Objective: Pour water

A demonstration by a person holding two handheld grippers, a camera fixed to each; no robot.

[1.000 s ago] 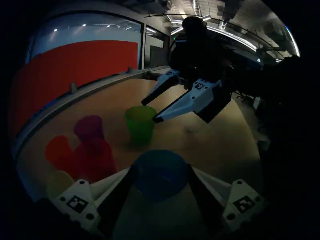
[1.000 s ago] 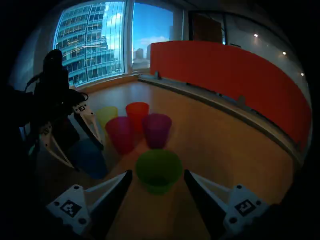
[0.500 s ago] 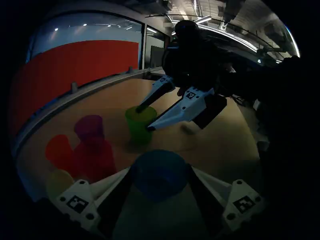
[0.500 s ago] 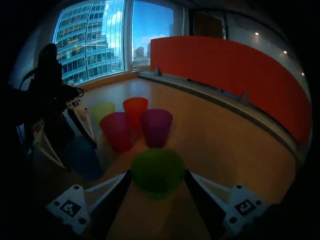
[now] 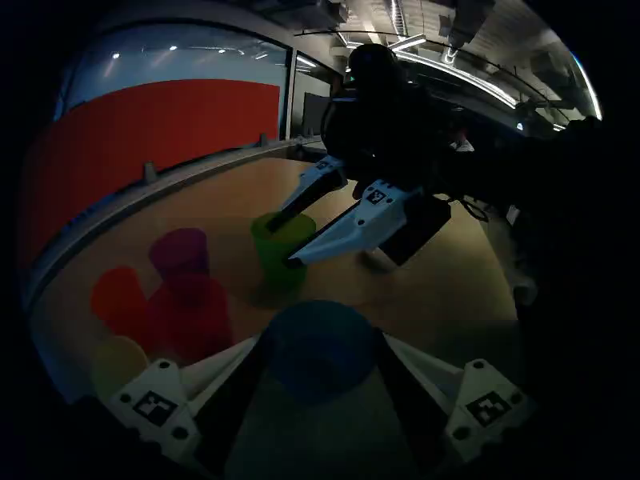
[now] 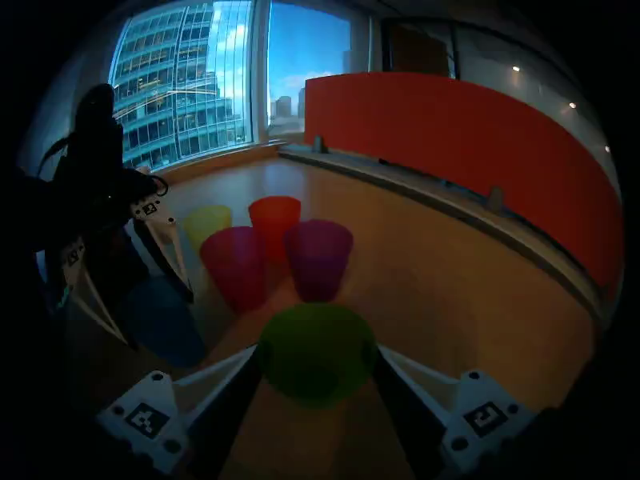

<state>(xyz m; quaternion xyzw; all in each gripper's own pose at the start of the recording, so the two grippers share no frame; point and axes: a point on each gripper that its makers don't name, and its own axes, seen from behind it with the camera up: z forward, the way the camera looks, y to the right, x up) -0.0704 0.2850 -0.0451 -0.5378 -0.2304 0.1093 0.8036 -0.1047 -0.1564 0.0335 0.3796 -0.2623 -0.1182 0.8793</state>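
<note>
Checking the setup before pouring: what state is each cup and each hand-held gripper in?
Blue plastic cup: upright, between left hand-held gripper fingers; grip unclear.
Green plastic cup: upright, between right hand-held gripper fingers; grip unclear.
Purple plastic cup: upright, free.
Dark pink plastic cup: upright, free.
Orange plastic cup: upright, free.
Yellow plastic cup: upright, free.

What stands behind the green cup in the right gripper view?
Directly behind the green cup stand a purple cup and a pink cup, with an orange cup and a yellow cup farther back. The orange cup's lower part is hidden by the front two.
</note>
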